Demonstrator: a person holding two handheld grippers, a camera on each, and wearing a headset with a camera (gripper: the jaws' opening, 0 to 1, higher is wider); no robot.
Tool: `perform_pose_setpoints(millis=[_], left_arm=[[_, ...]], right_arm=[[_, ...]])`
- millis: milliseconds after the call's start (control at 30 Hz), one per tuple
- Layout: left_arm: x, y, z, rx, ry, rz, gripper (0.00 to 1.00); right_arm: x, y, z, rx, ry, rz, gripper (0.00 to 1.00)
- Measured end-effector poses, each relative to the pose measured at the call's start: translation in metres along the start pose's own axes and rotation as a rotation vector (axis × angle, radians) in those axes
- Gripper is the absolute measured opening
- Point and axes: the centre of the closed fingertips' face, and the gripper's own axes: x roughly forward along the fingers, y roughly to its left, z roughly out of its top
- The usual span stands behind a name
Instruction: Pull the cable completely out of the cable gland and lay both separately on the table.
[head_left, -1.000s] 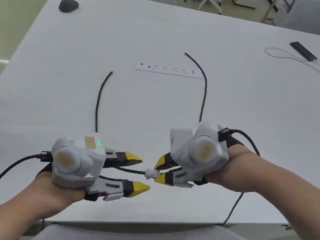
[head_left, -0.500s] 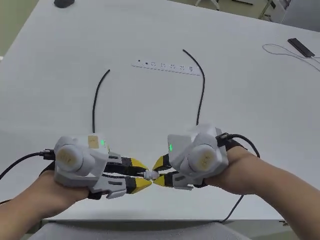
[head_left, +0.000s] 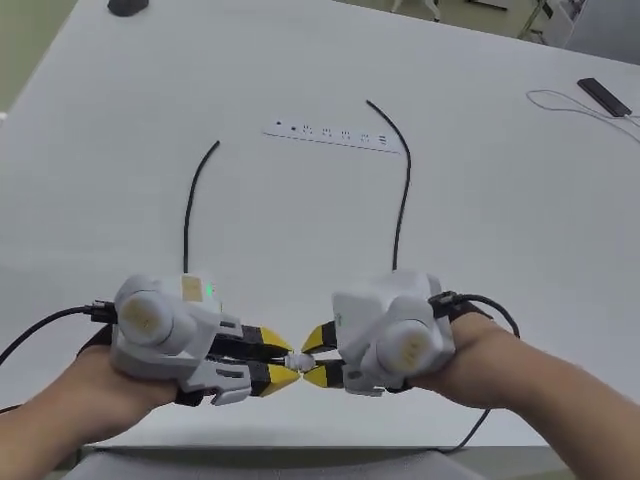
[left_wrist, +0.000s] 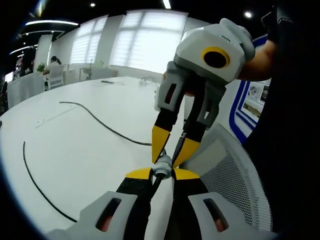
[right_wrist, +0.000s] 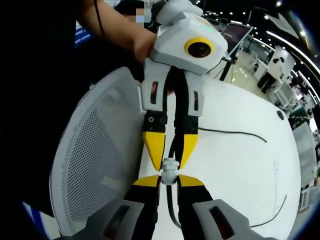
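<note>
Desk (head_left: 480, 230) is receiving neither part yet. Cable (right_wrist: 170, 207) is running through the gland (head_left: 297, 361), so the whole pull is remaining. Left claw (head_left: 284, 361) and right claw (head_left: 310, 361), both nearly closed, are pinching the gland from opposite ends, above the desk's near edge.

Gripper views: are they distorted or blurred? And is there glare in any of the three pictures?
Left gripper view: the fisheye lens bends the table edge, the windows are washed out, and the cable gland is sharp. Right gripper view: same bending, the chair mesh curves, and the upper left is dark. Head view: even light, no glare, cable crisp.
</note>
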Motion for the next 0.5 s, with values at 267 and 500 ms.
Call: perform_pose_setpoints(millis=[267, 500], left_arm=[[-0.004, 0.002, 0.008, 0.085, -0.012, 0.022, 0.15], [-0.007, 0.004, 0.019, 0.118, -0.043, 0.042, 0.15]], right_arm=[[-0.015, -0.006, 0.008, 0.274, -0.172, 0.087, 0.11], [-0.026, -0.014, 0.001, 0.528, -0.314, 0.210, 0.14]])
